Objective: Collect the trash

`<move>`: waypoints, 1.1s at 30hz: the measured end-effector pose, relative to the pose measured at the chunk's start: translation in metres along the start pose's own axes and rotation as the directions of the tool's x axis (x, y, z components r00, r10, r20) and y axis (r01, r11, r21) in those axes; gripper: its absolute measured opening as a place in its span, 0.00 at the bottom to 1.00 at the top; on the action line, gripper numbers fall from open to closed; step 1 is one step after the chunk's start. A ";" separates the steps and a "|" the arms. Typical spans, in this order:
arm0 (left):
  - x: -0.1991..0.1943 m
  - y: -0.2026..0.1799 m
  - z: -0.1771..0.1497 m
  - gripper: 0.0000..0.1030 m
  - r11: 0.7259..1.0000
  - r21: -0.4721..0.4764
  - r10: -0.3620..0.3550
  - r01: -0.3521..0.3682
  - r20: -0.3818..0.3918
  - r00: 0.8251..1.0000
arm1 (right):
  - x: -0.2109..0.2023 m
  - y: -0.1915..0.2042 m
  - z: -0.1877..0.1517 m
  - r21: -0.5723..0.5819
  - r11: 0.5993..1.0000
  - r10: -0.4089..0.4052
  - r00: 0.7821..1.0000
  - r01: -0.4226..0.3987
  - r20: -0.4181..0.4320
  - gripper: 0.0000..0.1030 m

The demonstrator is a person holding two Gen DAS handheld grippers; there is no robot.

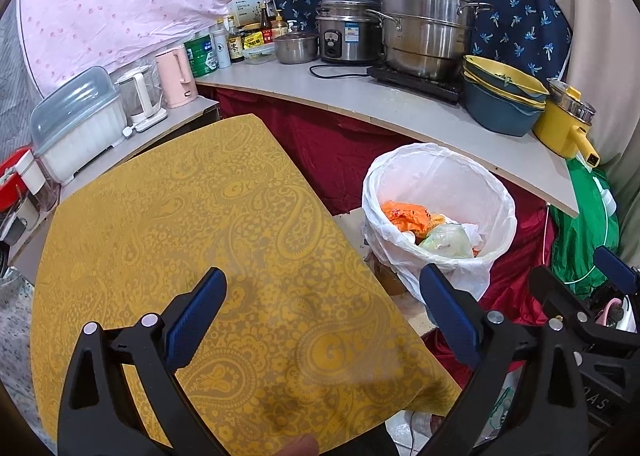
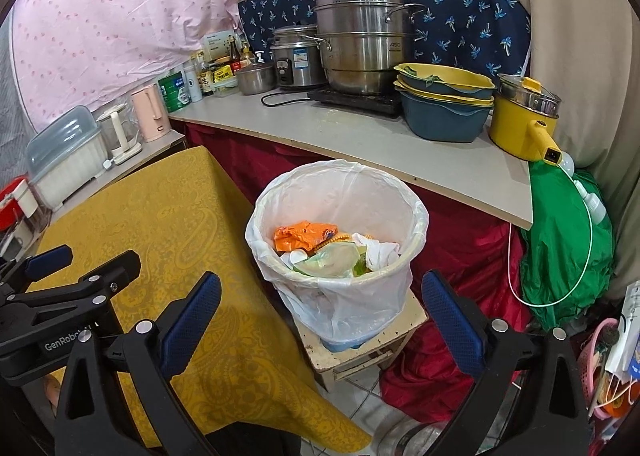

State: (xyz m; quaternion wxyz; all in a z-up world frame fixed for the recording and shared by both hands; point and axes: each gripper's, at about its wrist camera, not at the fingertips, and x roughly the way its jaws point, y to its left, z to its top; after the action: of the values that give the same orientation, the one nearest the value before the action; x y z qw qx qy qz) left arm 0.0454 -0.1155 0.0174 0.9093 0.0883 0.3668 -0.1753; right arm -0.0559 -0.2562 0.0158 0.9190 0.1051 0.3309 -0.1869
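Observation:
A bin lined with a white bag stands on a small worn stool beside the table. Inside lie an orange wrapper, a clear plastic bag and white tissue. My right gripper is open just short of the bin, with nothing between its blue pads. My left gripper is open too, hovering over the yellow patterned tablecloth, and is empty. The bin is to its right. The right gripper shows at that view's right edge.
A grey counter behind the bin carries steel pots, stacked yellow and blue bowls, a yellow pot, kettles and bottles. Red cloth hangs below it. A green bag hangs at the right. Tiled floor lies underneath.

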 end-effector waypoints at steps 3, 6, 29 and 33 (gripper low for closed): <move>0.001 -0.003 -0.002 0.90 1.000 0.011 0.004 -0.004 0.003 1.000 | 0.000 -0.002 -0.003 -0.004 1.000 -0.014 1.000 0.014 0.001 0.94; 0.002 -0.004 -0.003 0.90 1.000 0.007 -0.009 0.009 -0.004 1.000 | 0.001 -0.005 -0.005 -0.004 1.000 -0.024 1.000 0.024 0.000 0.94; 0.010 -0.012 -0.011 0.90 1.000 0.008 -0.006 0.006 -0.043 0.999 | 0.005 -0.015 -0.017 0.003 0.998 -0.062 0.998 0.062 -0.019 0.94; 0.011 -0.013 -0.013 0.90 1.000 0.013 -0.007 0.007 -0.043 0.999 | 0.006 -0.016 -0.017 0.004 0.998 -0.066 0.998 0.066 -0.021 0.94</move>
State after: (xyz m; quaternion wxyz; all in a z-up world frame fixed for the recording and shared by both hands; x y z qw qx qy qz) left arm 0.0394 -0.1265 -0.0006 0.9000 0.0967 0.3855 -0.1790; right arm -0.0683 -0.2673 -0.0024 0.9084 0.0983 0.3435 -0.2170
